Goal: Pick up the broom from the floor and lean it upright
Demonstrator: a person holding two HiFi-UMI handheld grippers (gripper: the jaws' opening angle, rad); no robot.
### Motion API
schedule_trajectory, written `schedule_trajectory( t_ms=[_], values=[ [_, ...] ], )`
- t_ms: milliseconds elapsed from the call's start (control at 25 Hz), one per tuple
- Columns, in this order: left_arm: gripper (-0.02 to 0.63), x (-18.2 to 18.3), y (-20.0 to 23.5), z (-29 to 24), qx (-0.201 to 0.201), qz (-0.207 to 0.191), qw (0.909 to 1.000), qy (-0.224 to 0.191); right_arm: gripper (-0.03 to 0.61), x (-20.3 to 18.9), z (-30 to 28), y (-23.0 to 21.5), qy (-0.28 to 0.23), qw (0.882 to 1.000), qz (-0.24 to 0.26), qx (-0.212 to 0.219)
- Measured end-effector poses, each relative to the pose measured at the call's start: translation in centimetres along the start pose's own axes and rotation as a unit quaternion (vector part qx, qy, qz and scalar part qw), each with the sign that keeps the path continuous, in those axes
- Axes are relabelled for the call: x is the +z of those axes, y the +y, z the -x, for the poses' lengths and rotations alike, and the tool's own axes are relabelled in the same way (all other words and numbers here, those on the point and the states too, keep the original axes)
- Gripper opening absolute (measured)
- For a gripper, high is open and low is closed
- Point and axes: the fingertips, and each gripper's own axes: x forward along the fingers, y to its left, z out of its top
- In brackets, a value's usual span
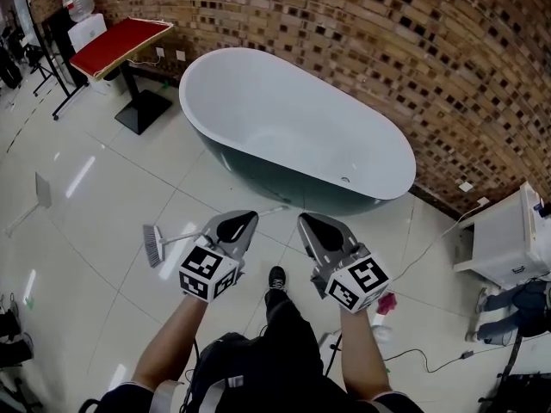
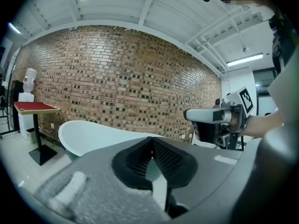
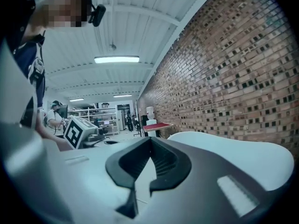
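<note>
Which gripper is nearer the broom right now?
The left gripper: in the head view it overlaps the handle of the broom, while the right gripper sits clear of it, beyond the handle's tip.

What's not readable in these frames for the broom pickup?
- Head view: broom mid-handle is hidden behind the left hand-held gripper.
- Both gripper views: broom out of frame; they face the tub and wall.
- Head view: pink item is too small to identify.
</note>
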Motion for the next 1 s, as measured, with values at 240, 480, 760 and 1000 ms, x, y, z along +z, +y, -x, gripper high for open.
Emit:
schedule_trajectory(
  t_ms=[240,480,760,1000],
  values=[
    [0.003,-4.9,3.9,-8.3,-0.010,-0.007,0.9995,0.028,0.003,-4.5,-4.3,-6.9,0.008,1.000,0.018,0.020],
    [0.003,-16.4,9.0,-14.9,-0.012,-0.001,0.9960,0.088,0.003,-13.9,-8.1,-12.3,0.033,0.998,0.035,0.035],
    [0.003,-30.9,14.6,-21.7,-0.019,0.001,0.9921,0.124,0.003,-28.3,-12.0,-18.1,0.071,0.997,0.018,0.021],
    [0.003,-44.6,19.2,-27.7,-0.025,-0.019,0.9871,0.157,0.003,-40.9,-14.4,-22.9,0.096,0.995,0.012,0.014]
  ],
)
